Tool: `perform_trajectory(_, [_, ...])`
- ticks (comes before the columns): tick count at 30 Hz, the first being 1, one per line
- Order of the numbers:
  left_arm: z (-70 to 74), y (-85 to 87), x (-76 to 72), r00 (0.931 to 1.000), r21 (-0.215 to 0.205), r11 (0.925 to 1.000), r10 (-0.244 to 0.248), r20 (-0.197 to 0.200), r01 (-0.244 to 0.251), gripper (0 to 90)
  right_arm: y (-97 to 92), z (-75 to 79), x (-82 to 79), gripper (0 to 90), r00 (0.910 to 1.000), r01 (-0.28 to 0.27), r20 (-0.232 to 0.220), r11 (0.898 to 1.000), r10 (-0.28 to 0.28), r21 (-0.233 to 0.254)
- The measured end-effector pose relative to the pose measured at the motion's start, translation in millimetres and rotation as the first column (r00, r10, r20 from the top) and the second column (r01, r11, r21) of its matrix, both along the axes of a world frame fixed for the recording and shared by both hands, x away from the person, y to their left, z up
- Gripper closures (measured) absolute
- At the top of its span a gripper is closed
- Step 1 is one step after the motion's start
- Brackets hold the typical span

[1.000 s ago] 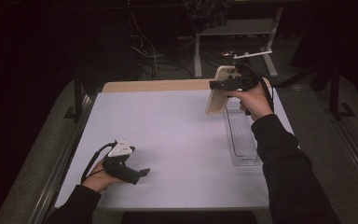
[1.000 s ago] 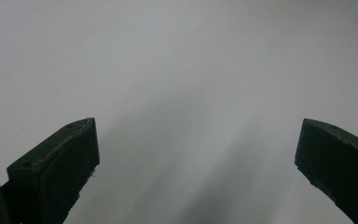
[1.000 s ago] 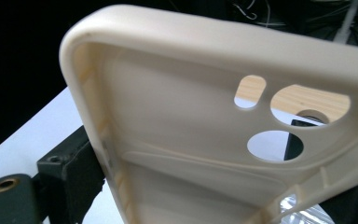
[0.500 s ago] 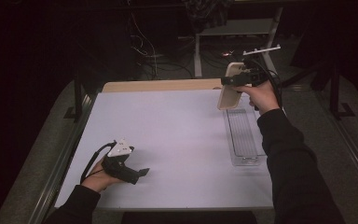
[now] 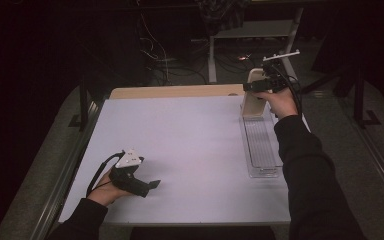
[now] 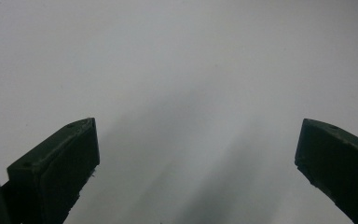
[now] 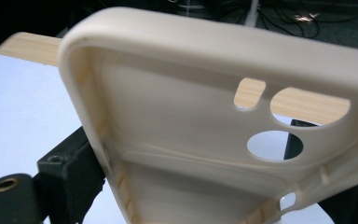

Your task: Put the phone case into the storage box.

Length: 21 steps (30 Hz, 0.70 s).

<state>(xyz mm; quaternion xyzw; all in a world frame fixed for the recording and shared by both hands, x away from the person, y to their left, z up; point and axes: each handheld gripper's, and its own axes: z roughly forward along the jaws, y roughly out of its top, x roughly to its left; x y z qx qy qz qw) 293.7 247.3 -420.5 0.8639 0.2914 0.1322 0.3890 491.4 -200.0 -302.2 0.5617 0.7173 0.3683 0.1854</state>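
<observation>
A cream phone case hangs upright over the far end of a clear plastic tray at the table's right side. My right gripper is shut on its upper part. In the right gripper view the phone case shows its inner side, with camera cut-outs, held across the right gripper between the black jaws. At the near left my left gripper rests on the white table top, held by a hand. The left gripper stands open, with only bare white surface between its jaws.
The long narrow tray lies along the table's right edge and looks empty. A wooden strip runs along the far edge. Beyond it are cables and a metal stand on a dark floor. Metal rails flank the table.
My right gripper has carried the phone case to the right and farther away, to the tray's far end. The left gripper has stayed where it was.
</observation>
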Motion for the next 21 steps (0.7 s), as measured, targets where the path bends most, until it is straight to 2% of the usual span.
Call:
perform_trajectory(9, [-0.3,-0.1,0.4,1.0,0.02,0.9998,-0.006,0.0,0.006,0.0,-4.3,-19.0,11.1,7.6,0.9974,0.053,-0.046,0.998,-0.055,-0.038])
perform_trajectory(13, [-0.8,-0.6,0.2,1.0,0.017,0.9998,-0.006,-0.003,0.006,0.0,-6.1,-29.1,16.3,7.6,0.995,0.066,-0.07,0.996,-0.07,-0.055])
perform_trajectory(17, [-2.0,-2.5,-0.9,0.9999,-0.011,0.9999,0.007,-0.008,-0.007,0.0,-8.5,-36.3,21.8,7.6,0.9917,0.084,-0.093,0.995,-0.089,-0.052])
perform_trajectory(18, [-1.2,-0.9,0.0,0.9999,0.021,0.9997,-0.008,-0.009,0.009,0.0,-7.7,-37.7,22.8,7.6,0.9909,0.088,-0.097,0.995,-0.093,-0.053])
perform_trajectory(21, [-1.1,-1.0,-0.1,0.9999,0.025,0.9996,-0.013,-0.01,0.013,0.0,-3.6,-42.3,26.1,7.6,0.9888,0.091,-0.113,0.994,-0.097,-0.062])
